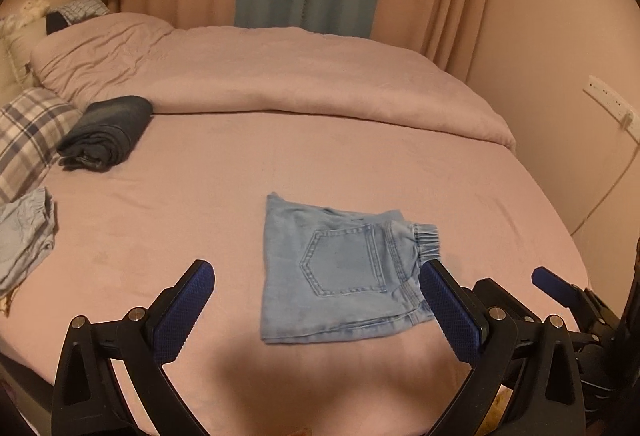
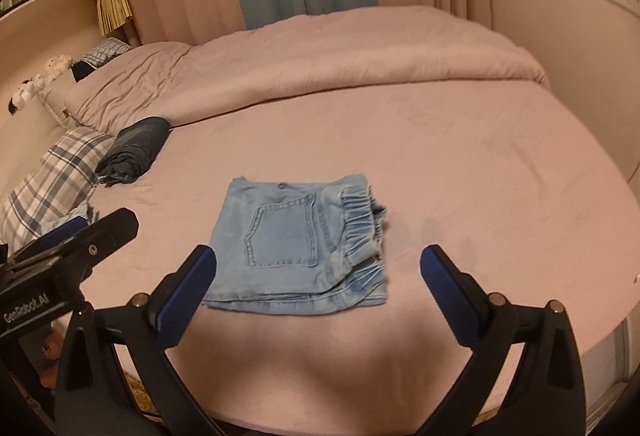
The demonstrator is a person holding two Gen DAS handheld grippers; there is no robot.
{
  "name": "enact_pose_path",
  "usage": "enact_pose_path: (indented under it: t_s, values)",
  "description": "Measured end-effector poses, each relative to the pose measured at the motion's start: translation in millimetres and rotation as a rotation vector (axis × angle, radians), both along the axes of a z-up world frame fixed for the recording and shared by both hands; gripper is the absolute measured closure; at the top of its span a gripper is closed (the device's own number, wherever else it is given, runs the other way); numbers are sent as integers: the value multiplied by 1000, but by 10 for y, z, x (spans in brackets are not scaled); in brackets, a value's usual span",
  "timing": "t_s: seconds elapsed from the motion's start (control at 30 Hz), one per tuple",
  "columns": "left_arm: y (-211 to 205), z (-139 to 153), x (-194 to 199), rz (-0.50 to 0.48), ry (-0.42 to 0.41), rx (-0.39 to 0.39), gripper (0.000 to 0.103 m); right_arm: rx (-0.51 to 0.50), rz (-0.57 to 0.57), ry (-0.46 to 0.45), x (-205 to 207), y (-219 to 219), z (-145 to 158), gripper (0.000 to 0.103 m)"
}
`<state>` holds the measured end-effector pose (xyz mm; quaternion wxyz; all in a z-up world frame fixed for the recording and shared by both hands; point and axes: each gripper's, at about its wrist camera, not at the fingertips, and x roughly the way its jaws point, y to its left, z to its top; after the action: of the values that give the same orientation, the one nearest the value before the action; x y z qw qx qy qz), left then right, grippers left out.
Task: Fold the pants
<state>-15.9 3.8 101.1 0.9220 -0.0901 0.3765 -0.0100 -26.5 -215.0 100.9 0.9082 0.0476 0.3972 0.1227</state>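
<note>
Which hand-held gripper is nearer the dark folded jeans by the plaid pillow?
Left. The left hand-held gripper is on the dark folded jeans side; the right hand-held gripper sits farther right.

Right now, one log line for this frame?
pants: light denim jeans folded into square, flat on bed | left tool: open, empty | right tool: open, empty | both above jeans, no contact

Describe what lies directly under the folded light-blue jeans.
The folded light-blue jeans rest flat on the pink bedsheet, which shows all around them. The sheet beneath and the jeans' inner layers are covered.
</note>
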Motion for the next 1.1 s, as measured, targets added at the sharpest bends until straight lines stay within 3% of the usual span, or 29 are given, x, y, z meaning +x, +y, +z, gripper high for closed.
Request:
enact_pose_path:
  t_s: [0.17, 0.43, 1.1]
  values:
    - [32, -30, 10, -15, 14, -21, 1, -6, -45, 7, 2, -40, -15, 0]
    - [152, -185, 82, 43, 74, -30, 1, -18, -61, 25, -10, -85, -39, 0]
    - [-22, -324, 49, -21, 125, -23, 1, -19, -35, 23, -61, -24, 63, 0]
